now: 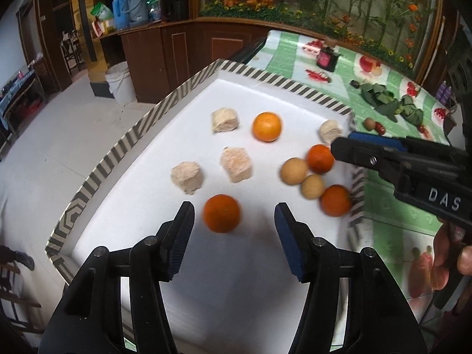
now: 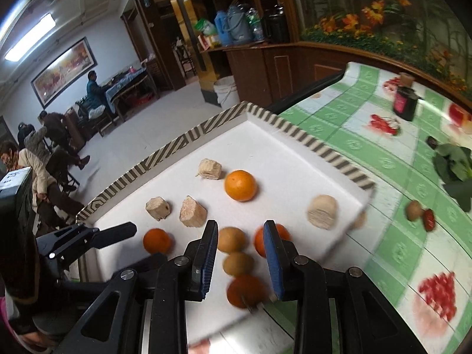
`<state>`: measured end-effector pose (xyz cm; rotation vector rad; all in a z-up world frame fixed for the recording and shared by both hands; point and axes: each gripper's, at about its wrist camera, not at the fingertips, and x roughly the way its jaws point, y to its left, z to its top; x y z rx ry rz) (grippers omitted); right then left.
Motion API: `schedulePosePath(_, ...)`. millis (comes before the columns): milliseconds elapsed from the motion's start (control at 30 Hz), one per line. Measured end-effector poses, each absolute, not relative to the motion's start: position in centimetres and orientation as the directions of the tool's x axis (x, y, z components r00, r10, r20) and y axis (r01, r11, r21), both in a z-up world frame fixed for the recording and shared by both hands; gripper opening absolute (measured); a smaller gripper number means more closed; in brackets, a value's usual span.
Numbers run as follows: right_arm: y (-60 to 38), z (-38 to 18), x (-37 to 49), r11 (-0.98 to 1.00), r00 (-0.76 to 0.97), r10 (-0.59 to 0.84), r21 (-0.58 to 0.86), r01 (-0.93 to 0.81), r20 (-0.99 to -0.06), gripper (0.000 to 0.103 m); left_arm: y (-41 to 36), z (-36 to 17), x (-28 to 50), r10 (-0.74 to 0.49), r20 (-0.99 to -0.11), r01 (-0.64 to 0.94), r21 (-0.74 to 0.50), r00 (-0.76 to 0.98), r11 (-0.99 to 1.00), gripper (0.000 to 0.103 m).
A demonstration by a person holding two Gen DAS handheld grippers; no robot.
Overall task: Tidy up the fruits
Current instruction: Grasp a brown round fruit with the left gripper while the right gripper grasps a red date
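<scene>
A white tray (image 1: 153,135) with a striped rim holds several oranges, two tan round fruits and several beige blocks. My left gripper (image 1: 234,221) is open, with one orange (image 1: 221,213) between its fingertips, untouched. My right gripper (image 2: 240,239) is open above a cluster of a tan fruit (image 2: 232,239), a second tan fruit (image 2: 238,263) and two oranges (image 2: 259,243) (image 2: 244,290). The right gripper also shows in the left wrist view (image 1: 342,144), above an orange (image 1: 320,158). A brighter orange (image 1: 267,126) lies farther back, also in the right wrist view (image 2: 240,185).
Beige blocks (image 1: 187,177) (image 1: 236,164) (image 1: 225,120) (image 1: 330,131) lie on the tray. A green checked tablecloth (image 1: 383,206) to the right carries a dark jar (image 1: 327,59), green leaves (image 1: 386,100) and small fruits (image 1: 373,125). People sit at the far left (image 2: 53,135).
</scene>
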<state>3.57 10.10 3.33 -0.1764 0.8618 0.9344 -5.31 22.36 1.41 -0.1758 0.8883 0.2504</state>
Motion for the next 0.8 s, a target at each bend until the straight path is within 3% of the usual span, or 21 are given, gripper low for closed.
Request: schedulePosePath(800,-3.9,2.6,5.5,0.780,0.443,0.537,0.221,-0.586,-0.718,0.031,12.5,3.6,-2.0,0.017,-0.757,-0.110,-0.073,0.653,0.991,0.057)
